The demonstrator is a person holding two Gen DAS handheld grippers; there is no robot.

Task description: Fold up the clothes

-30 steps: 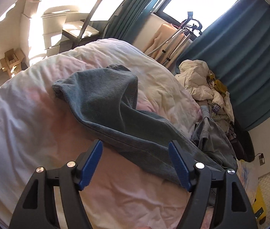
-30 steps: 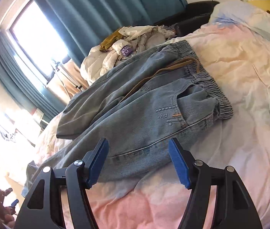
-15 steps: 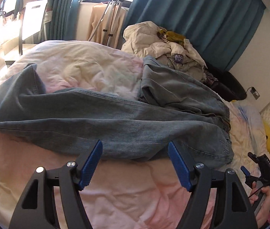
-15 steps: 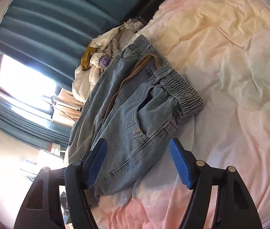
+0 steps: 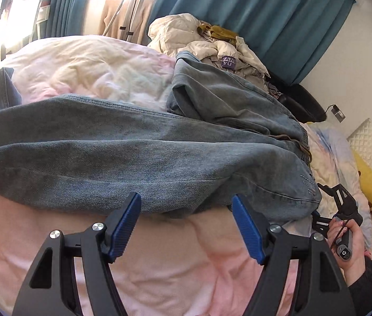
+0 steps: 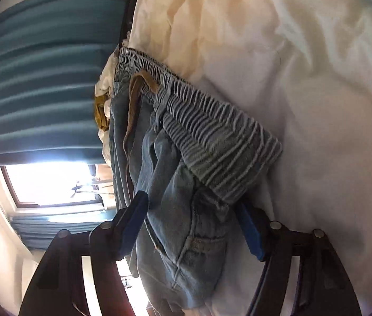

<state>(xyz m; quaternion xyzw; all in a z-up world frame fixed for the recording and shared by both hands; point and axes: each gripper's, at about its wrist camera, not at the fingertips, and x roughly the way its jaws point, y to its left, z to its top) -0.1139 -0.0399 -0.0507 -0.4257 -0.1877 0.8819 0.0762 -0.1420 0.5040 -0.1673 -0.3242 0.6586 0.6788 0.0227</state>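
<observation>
While your right gripper [image 6: 193,223] narrows around the one pair of jeans [image 5: 138,155], waistband [image 6: 212,137] upper right, your left gripper [image 5: 186,223] gapes empty; legs run leftward.

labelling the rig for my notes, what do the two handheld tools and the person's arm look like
Both the left tool and the right tool have black angular frames with silver rivets and ribbed blue pads. In the left wrist view, the right hand grips a black handle with a small round logo, and a dark sleeve covers the wrist.

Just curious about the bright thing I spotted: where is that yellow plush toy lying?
The yellow plush toy shows at the left wrist view's far right edge, on the bed beside the white quilted headboard, beyond the jeans.
</observation>
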